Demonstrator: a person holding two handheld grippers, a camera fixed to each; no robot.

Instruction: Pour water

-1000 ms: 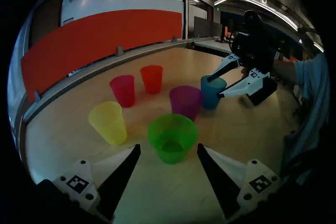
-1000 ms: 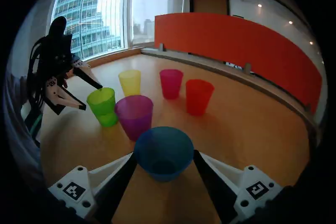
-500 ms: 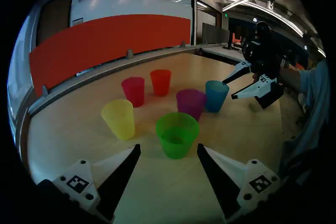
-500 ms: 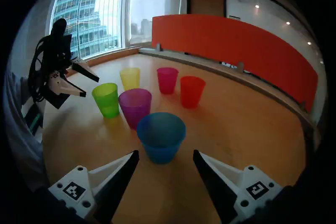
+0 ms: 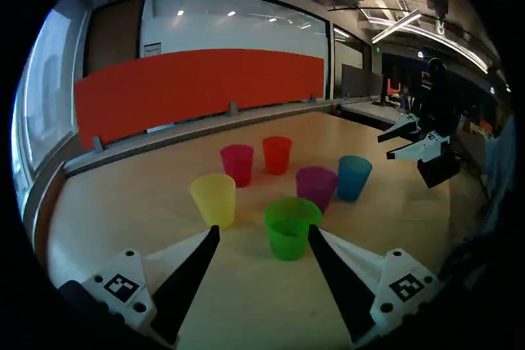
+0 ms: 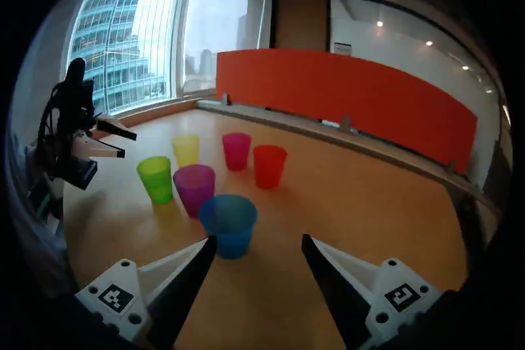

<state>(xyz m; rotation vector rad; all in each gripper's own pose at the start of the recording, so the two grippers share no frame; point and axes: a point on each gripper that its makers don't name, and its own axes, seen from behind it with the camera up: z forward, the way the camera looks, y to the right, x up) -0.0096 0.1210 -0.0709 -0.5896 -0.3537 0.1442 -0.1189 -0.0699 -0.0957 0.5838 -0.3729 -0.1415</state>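
Several plastic cups stand upright on the wooden table (image 5: 118,192). In the left gripper view the green cup (image 5: 291,228) is nearest, just beyond my open left gripper (image 5: 262,245); yellow (image 5: 214,200), pink (image 5: 237,165), red (image 5: 277,154), purple (image 5: 316,186) and blue (image 5: 354,178) cups lie behind it. The right gripper (image 5: 396,143) hangs open at the far right. In the right gripper view the blue cup (image 6: 229,225) stands just ahead of my open right gripper (image 6: 256,251), with purple (image 6: 194,189), green (image 6: 156,179), yellow (image 6: 186,150), pink (image 6: 236,151) and red (image 6: 269,165) cups beyond. The left gripper (image 6: 117,143) hovers at the far left.
An orange partition (image 5: 197,87) (image 6: 341,94) runs along the table's far edge. Large windows (image 6: 125,48) rise behind the left gripper. A sleeve (image 5: 502,166) shows at the right rim of the left gripper view. Bare tabletop lies right of the cups in the right gripper view.
Both grippers have drawn back and risen from the cups. The blue cup no longer sits between the right fingers, nor the green one between the left fingers. The cups have not moved.
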